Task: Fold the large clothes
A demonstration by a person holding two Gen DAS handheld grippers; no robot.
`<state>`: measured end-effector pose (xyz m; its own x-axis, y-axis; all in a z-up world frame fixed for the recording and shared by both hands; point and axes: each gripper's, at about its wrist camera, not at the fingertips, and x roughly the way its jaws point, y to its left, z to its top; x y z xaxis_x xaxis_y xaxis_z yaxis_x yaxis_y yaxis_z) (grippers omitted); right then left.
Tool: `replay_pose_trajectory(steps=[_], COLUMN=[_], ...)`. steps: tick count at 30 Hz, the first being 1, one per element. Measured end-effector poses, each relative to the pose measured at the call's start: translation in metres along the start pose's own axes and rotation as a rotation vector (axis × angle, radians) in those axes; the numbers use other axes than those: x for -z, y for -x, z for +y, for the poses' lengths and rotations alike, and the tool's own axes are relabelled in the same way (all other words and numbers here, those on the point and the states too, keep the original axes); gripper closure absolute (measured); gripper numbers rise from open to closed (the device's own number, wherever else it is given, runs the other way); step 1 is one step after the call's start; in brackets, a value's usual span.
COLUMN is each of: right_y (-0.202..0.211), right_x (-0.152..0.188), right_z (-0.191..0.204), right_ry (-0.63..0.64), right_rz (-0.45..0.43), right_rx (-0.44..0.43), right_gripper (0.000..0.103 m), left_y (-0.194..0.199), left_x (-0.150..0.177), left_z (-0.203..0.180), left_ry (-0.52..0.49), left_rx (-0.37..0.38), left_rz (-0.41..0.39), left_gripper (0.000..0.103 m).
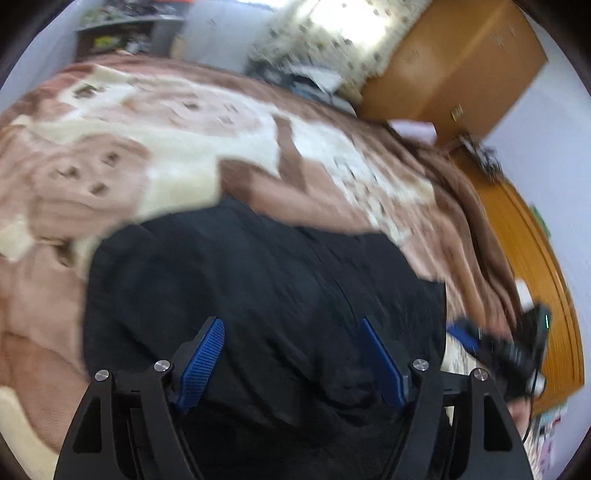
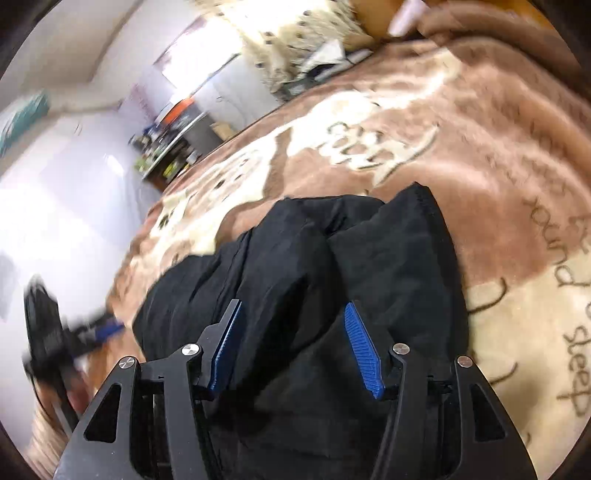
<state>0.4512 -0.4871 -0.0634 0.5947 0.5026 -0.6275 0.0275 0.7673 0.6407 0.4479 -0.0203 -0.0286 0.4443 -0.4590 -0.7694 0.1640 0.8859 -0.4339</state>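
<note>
A large black garment (image 1: 258, 288) lies bunched on a brown and cream blanket (image 1: 155, 147). My left gripper (image 1: 291, 325) is open just above the garment, its blue pads (image 1: 201, 362) apart with cloth showing between them. In the right wrist view the same garment (image 2: 388, 258) lies in thick folds with a hemmed edge at its far end. My right gripper (image 2: 293, 310) is open over it, blue pads (image 2: 364, 350) apart and holding nothing. The right gripper also shows blurred at the right edge of the left wrist view (image 1: 517, 347). The left gripper shows blurred at the left of the right wrist view (image 2: 59, 332).
The blanket (image 2: 480, 155) covers a bed and carries printed writing. A wooden cabinet (image 1: 454, 62) and a wooden bed frame (image 1: 532, 251) stand to the right. A cluttered shelf (image 1: 125, 33) stands at the far wall. A spotted curtain (image 1: 325, 40) hangs by a bright window.
</note>
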Motion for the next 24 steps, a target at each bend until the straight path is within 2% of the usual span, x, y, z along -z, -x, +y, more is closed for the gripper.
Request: replay_pose_trajectory(steps=[5, 6, 8, 9, 10, 11, 13, 16, 19, 22, 24], right_y=[-0.040, -0.044, -0.041, -0.039, -0.036, -0.034, -0.028, -0.016, -0.020, -0.044, -0.049], right_x=[-0.013, -0.016, -0.021, -0.022, -0.024, -0.025, -0.027, -0.020, -0.004, 0.016, 0.019], right_z=[0.002, 0.002, 0.004, 0.006, 0.011, 0.018, 0.027, 0.051, 0.045, 0.012, -0.002], right_ry=[-0.100, -0.133, -0.143, -0.131, -0.102, -0.070, -0.005, 0.138, 0.233, 0.189, 0.141], right_rz=[0.098, 0.101, 0.061, 0.047, 0.025, 0.005, -0.020, -0.089, -0.063, 0.054, 0.062], right_rx=[-0.081, -0.109, -0.105, -0.101, -0.077, -0.058, -0.067, -0.052, 0.064, 0.158, 0.138], right_gripper=[0.045, 0.045, 0.046, 0.051, 0.075, 0.082, 0.088, 0.089, 0.089, 0.089, 0.088], left_y=[-0.033, -0.036, -0.041, -0.043, -0.044, -0.044, -0.043, -0.045, -0.044, -0.046, -0.046], left_x=[0.015, 0.018, 0.022, 0.023, 0.023, 0.023, 0.023, 0.028, 0.031, 0.036, 0.037], left_z=[0.003, 0.006, 0.008, 0.009, 0.012, 0.015, 0.020, 0.025, 0.026, 0.029, 0.032], left_ry=[-0.016, -0.018, -0.031, -0.037, -0.033, -0.017, -0.007, -0.015, -0.034, -0.046, -0.031], left_rx=[-0.063, -0.079, -0.110, -0.106, -0.107, -0.106, -0.095, -0.092, -0.103, -0.113, -0.116], left_rz=[0.095, 0.102, 0.121, 0.130, 0.134, 0.134, 0.127, 0.142, 0.148, 0.168, 0.172], left_gripper=[0.028, 0.028, 0.028, 0.028, 0.028, 0.028, 0.028, 0.028, 0.028, 0.028, 0.028])
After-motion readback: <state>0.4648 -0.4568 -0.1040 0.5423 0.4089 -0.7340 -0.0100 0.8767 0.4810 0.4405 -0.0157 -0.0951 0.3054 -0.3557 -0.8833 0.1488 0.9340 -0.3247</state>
